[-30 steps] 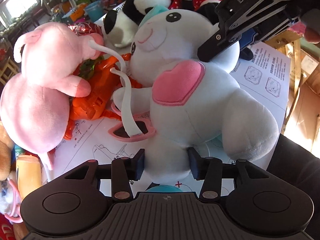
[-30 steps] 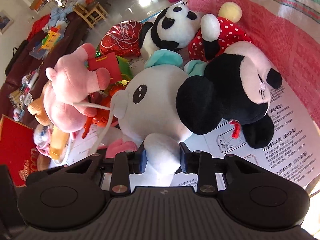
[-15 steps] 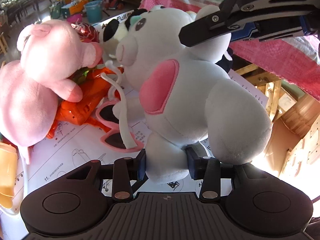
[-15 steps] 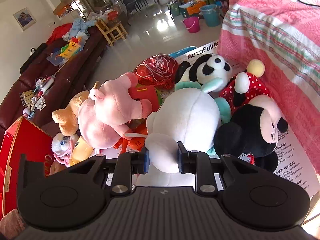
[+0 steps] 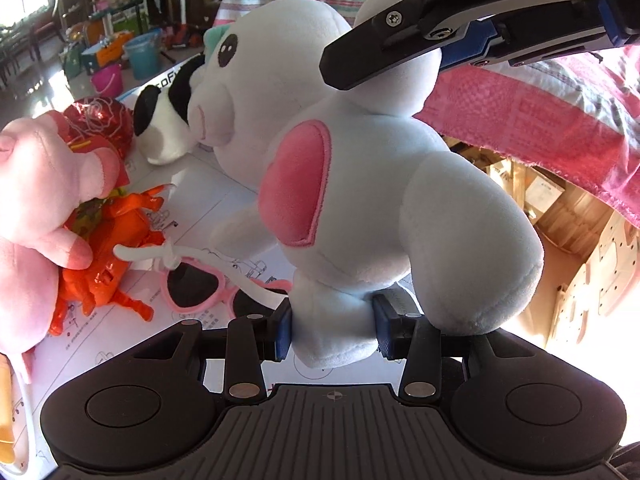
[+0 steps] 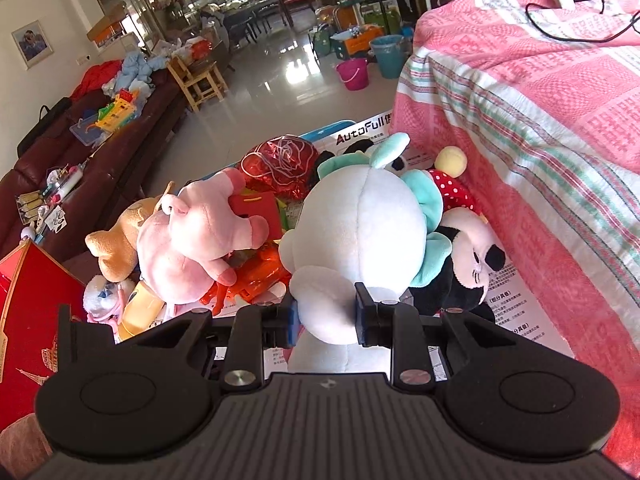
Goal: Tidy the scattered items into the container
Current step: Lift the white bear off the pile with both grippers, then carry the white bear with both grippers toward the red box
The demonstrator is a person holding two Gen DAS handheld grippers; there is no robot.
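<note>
White plush pig, gripped at both ends and clear of the printed paper sheet underneath. Left gripper nearest in its own view, jaws pinching one stubby leg, blue pads pressed into the fabric. Right gripper likewise clamped, jaws squeezing a rounded limb on the pig's other side, head and teal ears just beyond. Pink heart patch on the belly, turned toward the left camera. Under the pig, on the sheet: pink heart-shaped sunglasses, a white cord tied across them, an orange plastic toy just beside. Further left, pink plush lying partly over the orange toy, a tan plush behind it. Right of the pig, black-and-white mouse plush with red polka-dot dress, touching the pig's ear. Beyond, panda plush and red foil balloon at the far edge of the sheet. Pink patterned bedspread along the right. Far off, tiled floor, a pink bucket and a brown sofa strewn with clutter. Container impossible to make out for certain.
</note>
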